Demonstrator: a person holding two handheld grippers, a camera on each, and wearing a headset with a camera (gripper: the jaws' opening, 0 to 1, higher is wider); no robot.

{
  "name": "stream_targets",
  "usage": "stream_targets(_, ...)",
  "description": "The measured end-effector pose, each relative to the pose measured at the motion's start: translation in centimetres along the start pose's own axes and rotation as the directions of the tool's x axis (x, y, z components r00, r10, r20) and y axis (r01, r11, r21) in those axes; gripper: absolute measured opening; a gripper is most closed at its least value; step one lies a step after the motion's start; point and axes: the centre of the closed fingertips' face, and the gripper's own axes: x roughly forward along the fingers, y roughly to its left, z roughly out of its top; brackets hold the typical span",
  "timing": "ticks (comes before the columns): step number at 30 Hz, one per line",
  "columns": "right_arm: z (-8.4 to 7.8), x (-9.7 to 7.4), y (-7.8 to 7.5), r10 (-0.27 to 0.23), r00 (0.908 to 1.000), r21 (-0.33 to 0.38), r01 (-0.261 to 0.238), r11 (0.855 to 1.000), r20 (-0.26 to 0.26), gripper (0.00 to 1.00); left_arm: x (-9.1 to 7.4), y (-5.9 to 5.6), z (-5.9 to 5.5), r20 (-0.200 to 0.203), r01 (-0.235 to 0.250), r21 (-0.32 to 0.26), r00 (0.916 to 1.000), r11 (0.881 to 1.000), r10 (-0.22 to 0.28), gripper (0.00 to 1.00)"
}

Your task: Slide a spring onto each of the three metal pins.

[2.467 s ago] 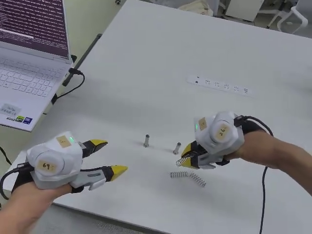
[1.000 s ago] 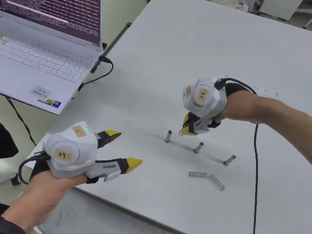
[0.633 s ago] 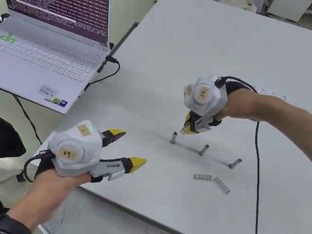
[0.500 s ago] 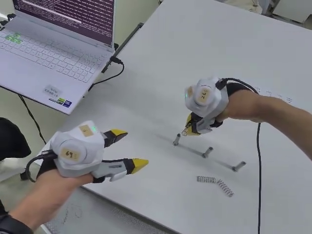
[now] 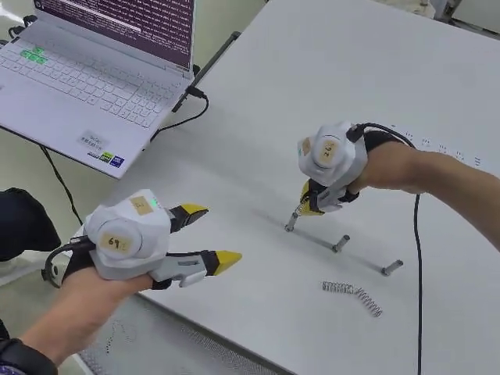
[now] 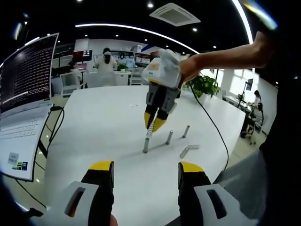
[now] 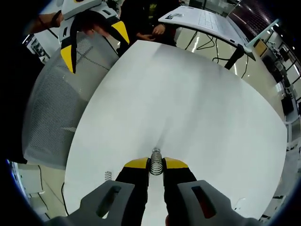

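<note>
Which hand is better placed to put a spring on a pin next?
Right: the right gripper holds a spring over the end pin; the left gripper is open, empty, away from it.

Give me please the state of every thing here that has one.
right gripper, shut on held spring
held spring, upright, lower end at first pin's top
left gripper, open, empty
first pin, standing
middle pin, standing, bare
last pin, standing, bare
loose springs, lying on table
laptop, open, screen lit
</note>
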Motion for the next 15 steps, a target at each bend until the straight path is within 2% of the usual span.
stream_targets(15, 0.09, 0.66, -0.01, 0.015, 0.9999, -0.01, -0.015, 1.0, -0.006, 0.08, 0.03, 0.19, -0.29, -0.005, -0.002, -0.013, 1.0, 1.0, 0.002, 0.49)
